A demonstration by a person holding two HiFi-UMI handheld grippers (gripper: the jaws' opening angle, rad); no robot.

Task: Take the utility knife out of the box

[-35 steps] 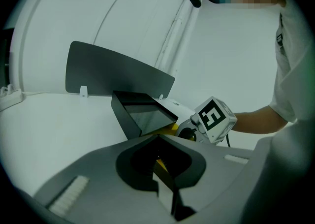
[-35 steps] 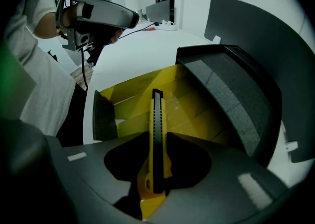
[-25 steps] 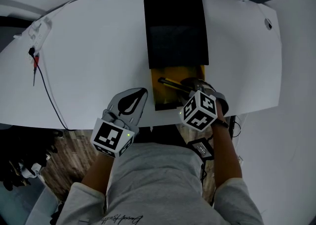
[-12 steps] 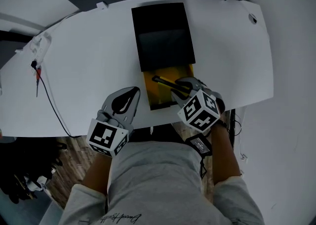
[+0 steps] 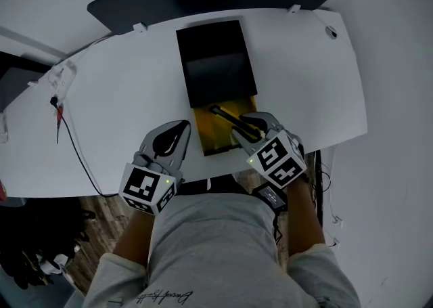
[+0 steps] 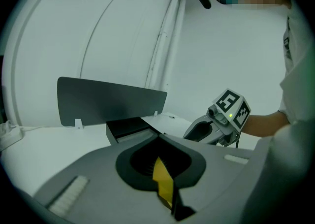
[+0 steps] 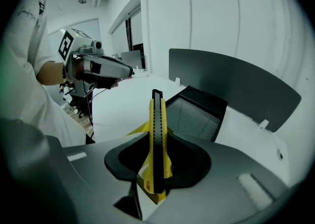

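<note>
The right gripper [image 5: 247, 127] has its jaws clamped on the yellow-and-black utility knife [image 7: 156, 134], holding it over the open yellow tray of the box [image 5: 206, 139], which lies on the table [image 5: 115, 97]. The left gripper [image 5: 179, 132] sits just beside the box's left edge, its jaws pinched together on a thin yellow sliver [image 6: 162, 181].

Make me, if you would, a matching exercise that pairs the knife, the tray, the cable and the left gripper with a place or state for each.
Things:
1. knife
2. tray
3. cable
4. left gripper

Places or states:
A. slid out of the black box
B. clamped in the right gripper
C. just left of the tray
D. lying across the left part of the table

Pairs: 1-B, 2-A, 3-D, 4-C
</note>
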